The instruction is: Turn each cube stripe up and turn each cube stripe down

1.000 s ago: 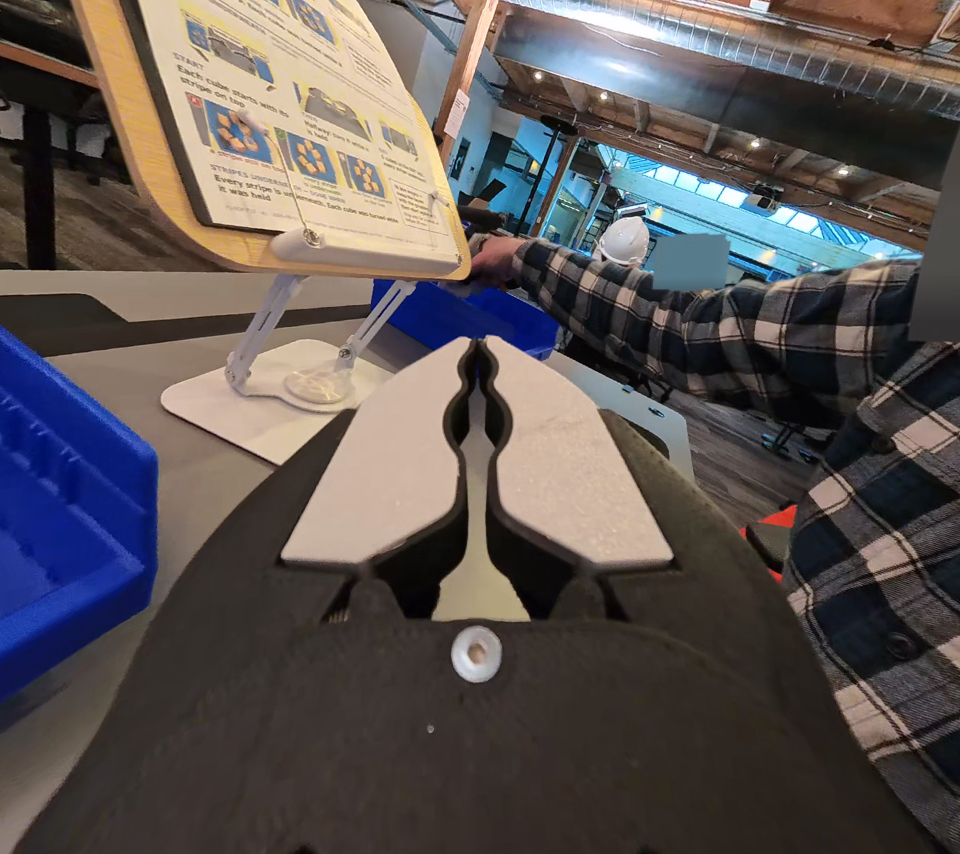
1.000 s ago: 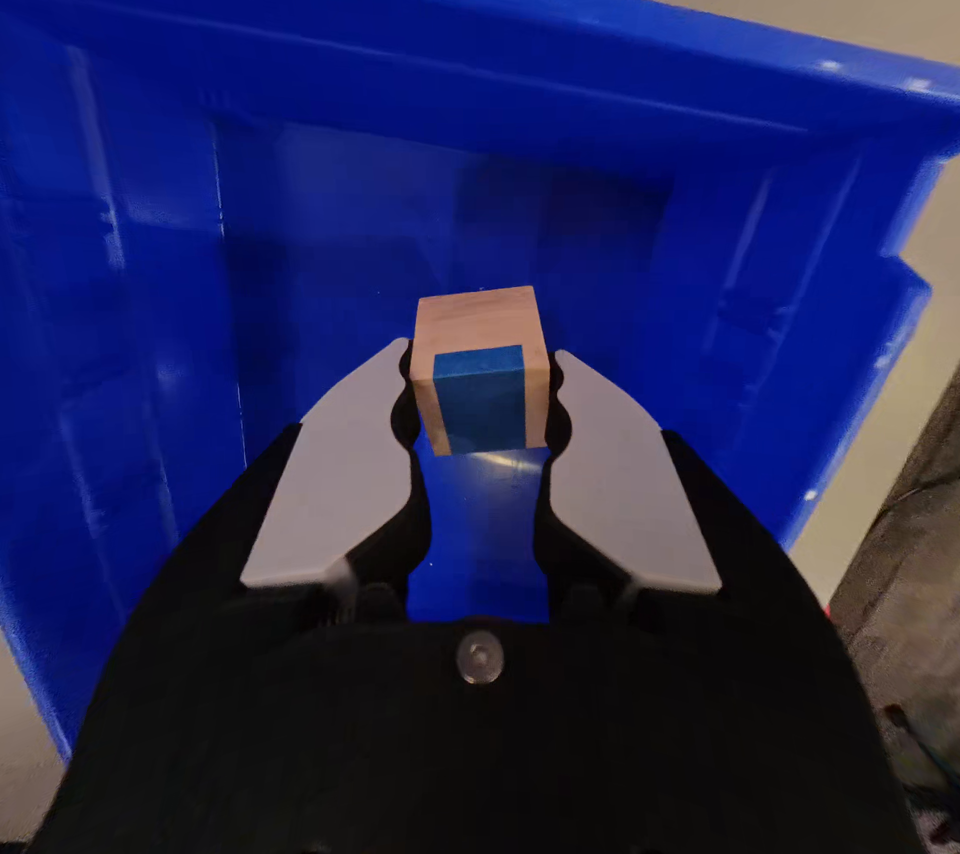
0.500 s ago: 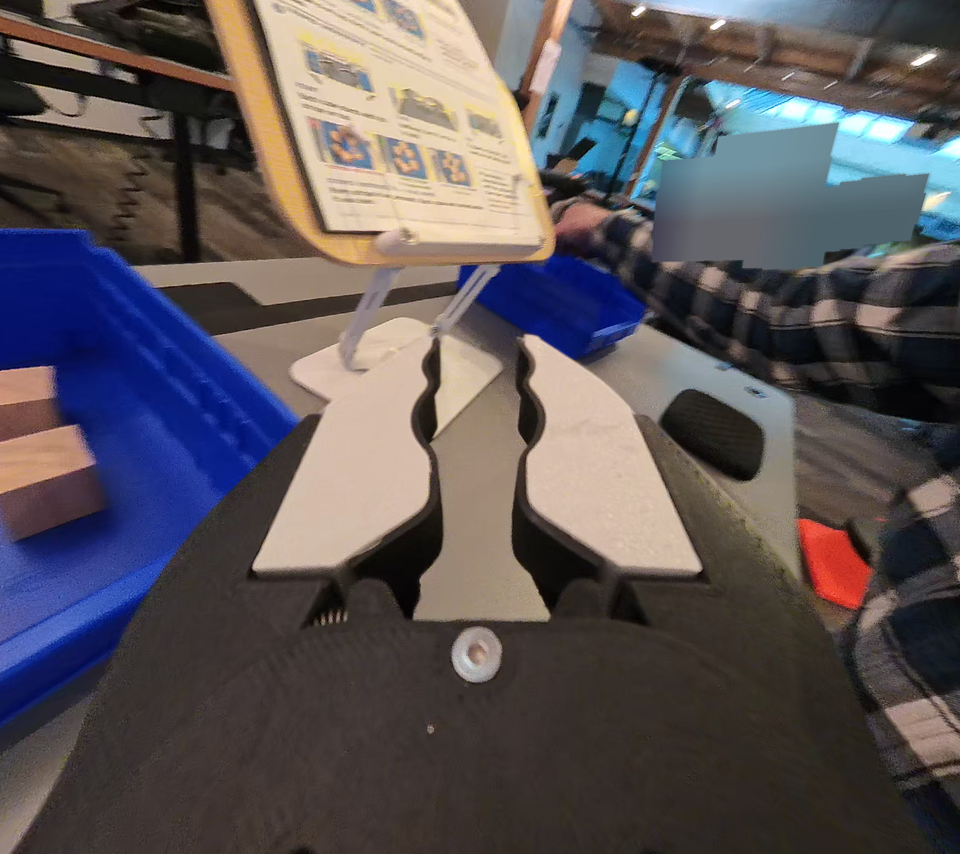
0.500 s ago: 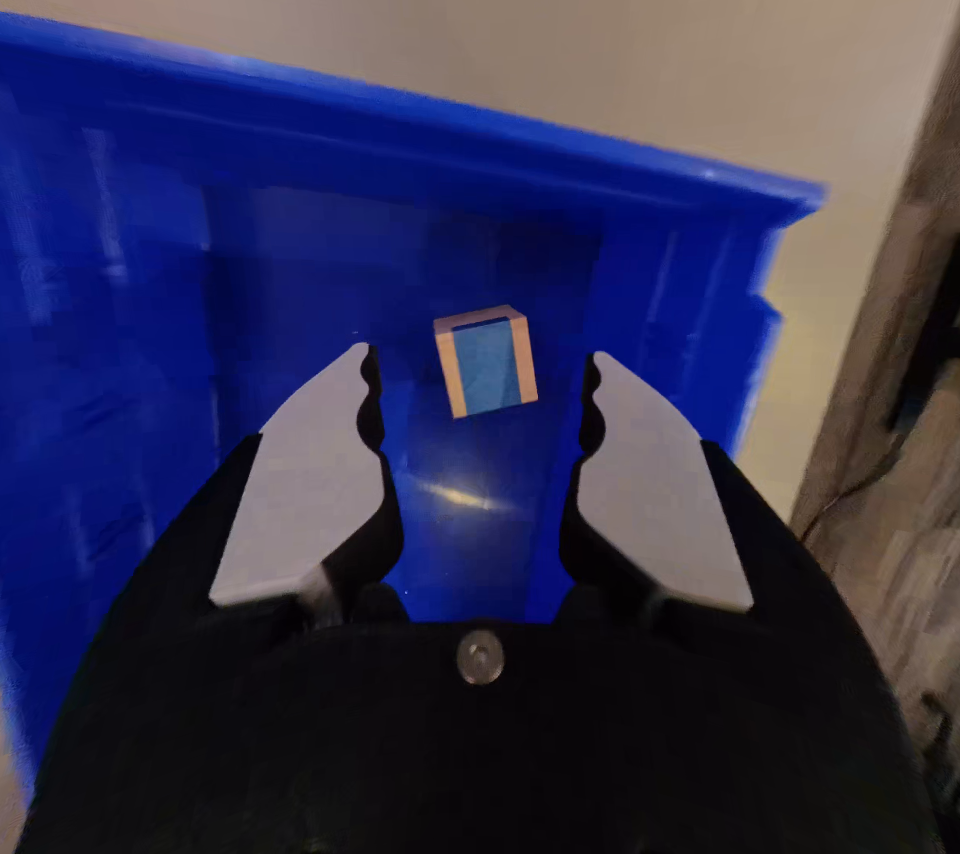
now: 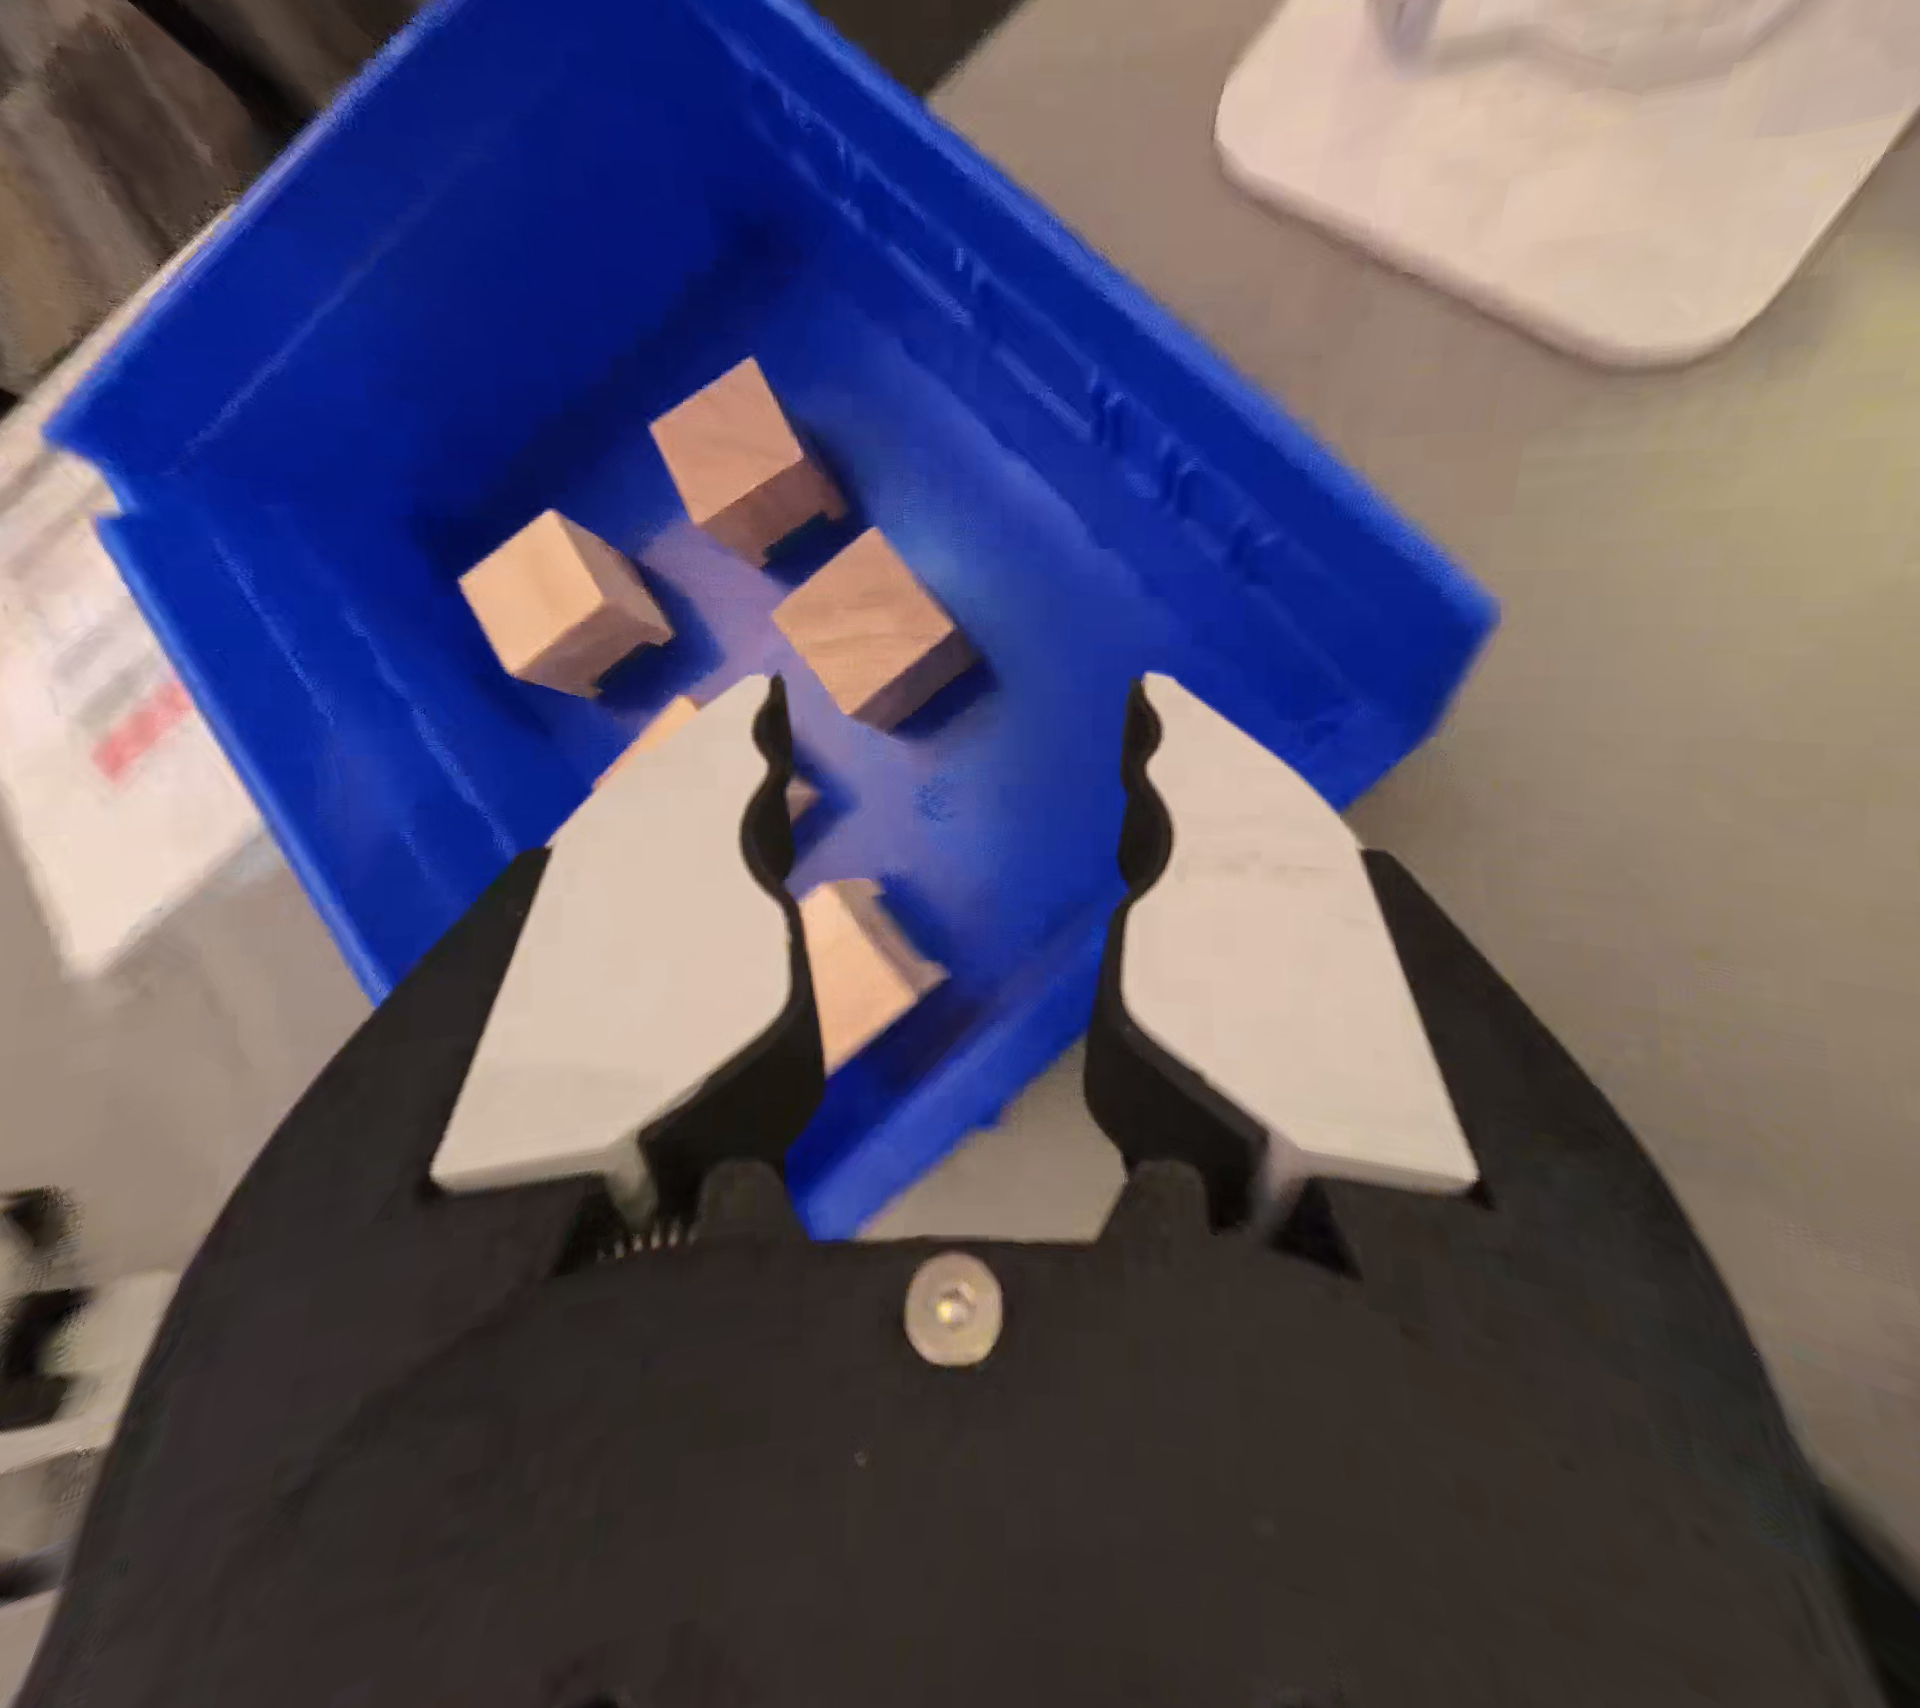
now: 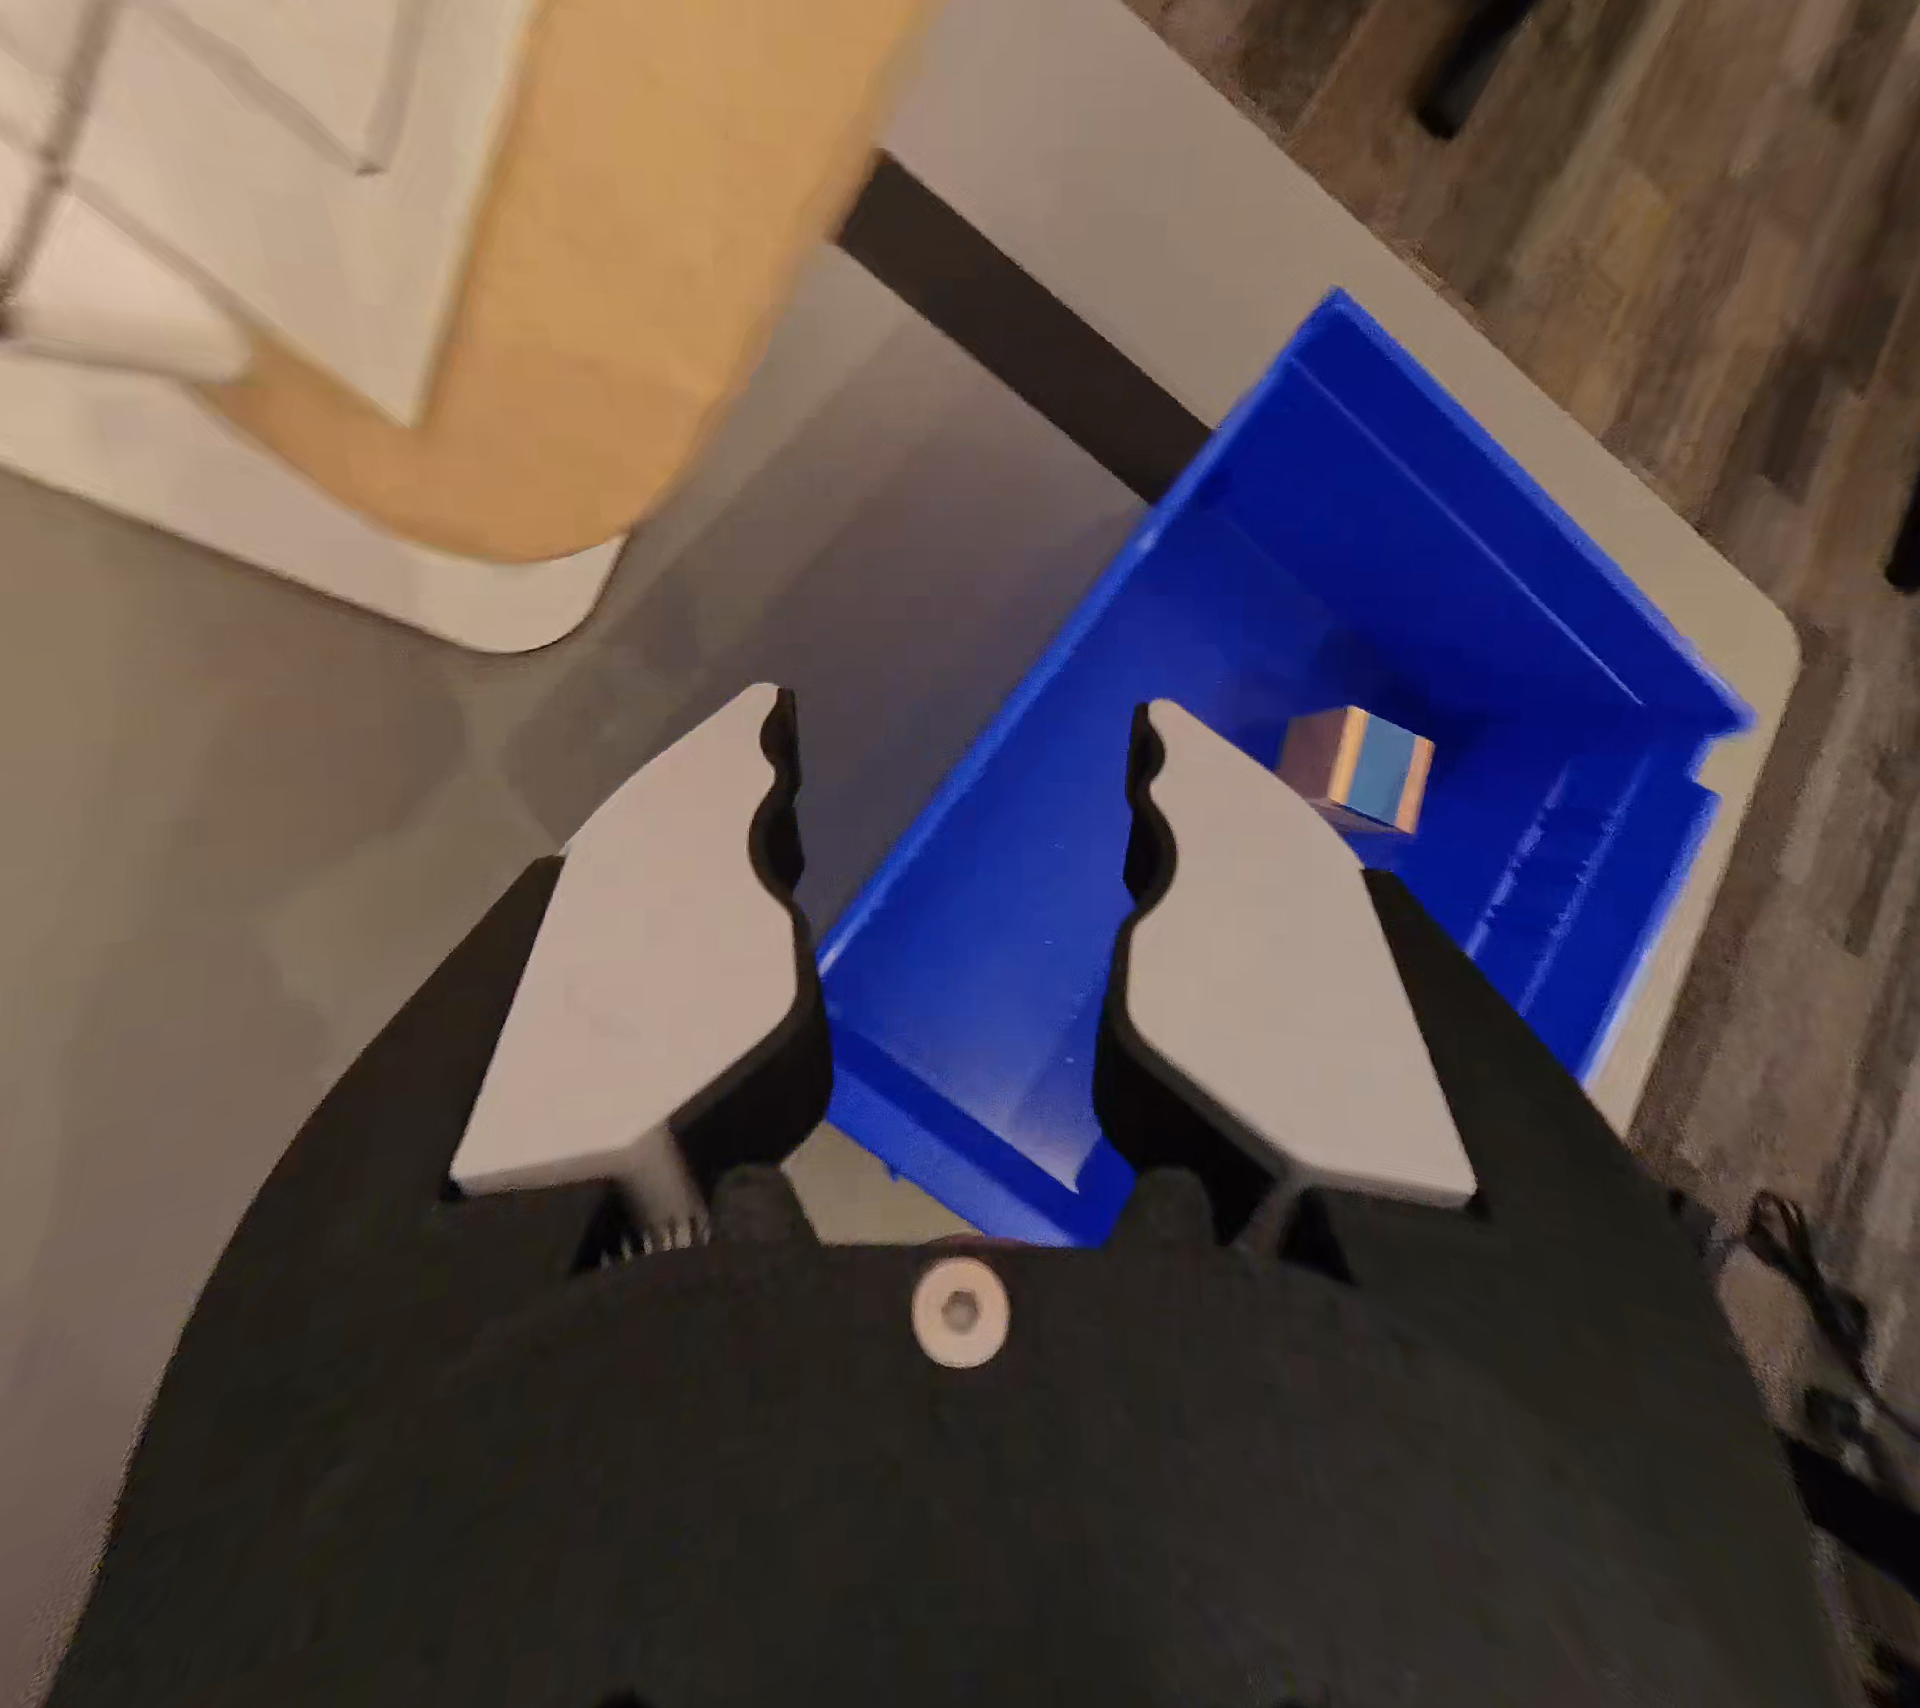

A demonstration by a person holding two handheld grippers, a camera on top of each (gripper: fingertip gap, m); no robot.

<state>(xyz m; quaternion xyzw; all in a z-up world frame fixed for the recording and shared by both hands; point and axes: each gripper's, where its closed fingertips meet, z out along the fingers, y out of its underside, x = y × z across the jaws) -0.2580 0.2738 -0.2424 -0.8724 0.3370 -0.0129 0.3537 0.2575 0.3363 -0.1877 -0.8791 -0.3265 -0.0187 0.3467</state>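
Surface: grey table (image 6: 312, 827), two blue bins (image 5: 520, 152) (image 6: 1403, 515)
Room: dark wood-look floor (image 6: 1662, 100)
Left gripper (image 5: 954, 697): jaws apart, holding nothing
Right gripper (image 6: 961, 708): jaws apart, holding nothing

We are seeing five cubes (image 5: 561, 614) lying in left bin (image 5: 1143, 432), three grouped toward far end, two nearer us. Stand base (image 5: 1579, 131) sitting on table (image 5: 1662, 723) right of that bin. One cube (image 6: 1356, 765) sitting alone in right bin (image 6: 1475, 515), board (image 6: 665, 204) standing to its left.
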